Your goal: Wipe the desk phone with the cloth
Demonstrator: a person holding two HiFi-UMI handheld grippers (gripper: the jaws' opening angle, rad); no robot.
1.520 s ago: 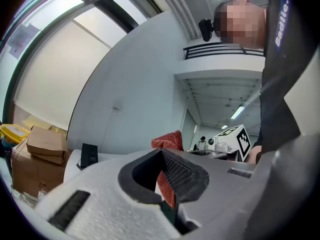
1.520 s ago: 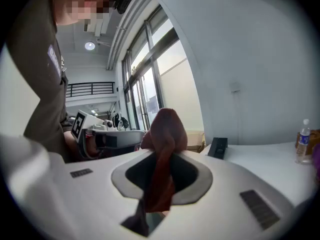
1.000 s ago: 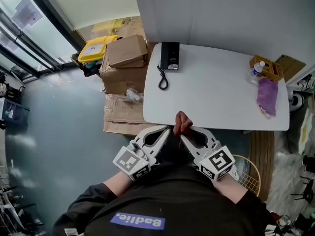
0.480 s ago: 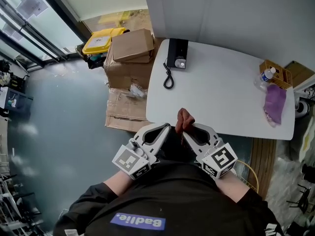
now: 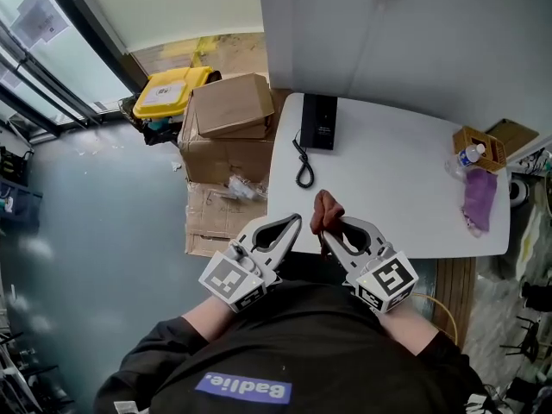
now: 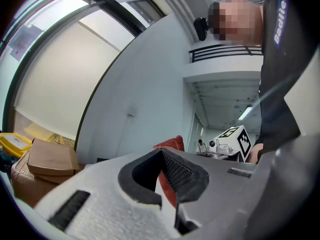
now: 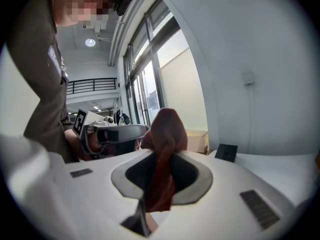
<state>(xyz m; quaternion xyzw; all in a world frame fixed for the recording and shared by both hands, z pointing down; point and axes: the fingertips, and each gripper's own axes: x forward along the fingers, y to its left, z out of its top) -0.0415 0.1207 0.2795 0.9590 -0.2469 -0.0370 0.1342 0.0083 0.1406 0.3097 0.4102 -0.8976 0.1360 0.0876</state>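
Observation:
A black desk phone (image 5: 319, 121) lies at the far left end of the white table (image 5: 397, 188), its coiled cord (image 5: 304, 167) trailing toward me. A red-brown cloth (image 5: 326, 210) bunches up at the table's near edge, with my right gripper (image 5: 324, 225) shut on it. In the right gripper view the cloth (image 7: 165, 129) sticks up between the closed jaws of the right gripper (image 7: 159, 156), and the phone (image 7: 226, 152) shows far off. My left gripper (image 5: 296, 222) is beside it, jaws closed and holding nothing. In the left gripper view the left gripper (image 6: 161, 155) has the cloth (image 6: 170, 144) just beyond it.
Cardboard boxes (image 5: 228, 103) and a yellow bin (image 5: 168, 90) stand on the floor left of the table. A small basket with a water bottle (image 5: 477, 145) and a purple cloth (image 5: 480, 195) sit at the table's right end. A wall runs behind the table.
The head view has drifted, so the table and phone sit further right and lower in frame. Both grippers keep their pose at the near edge, the cloth still in the right one.

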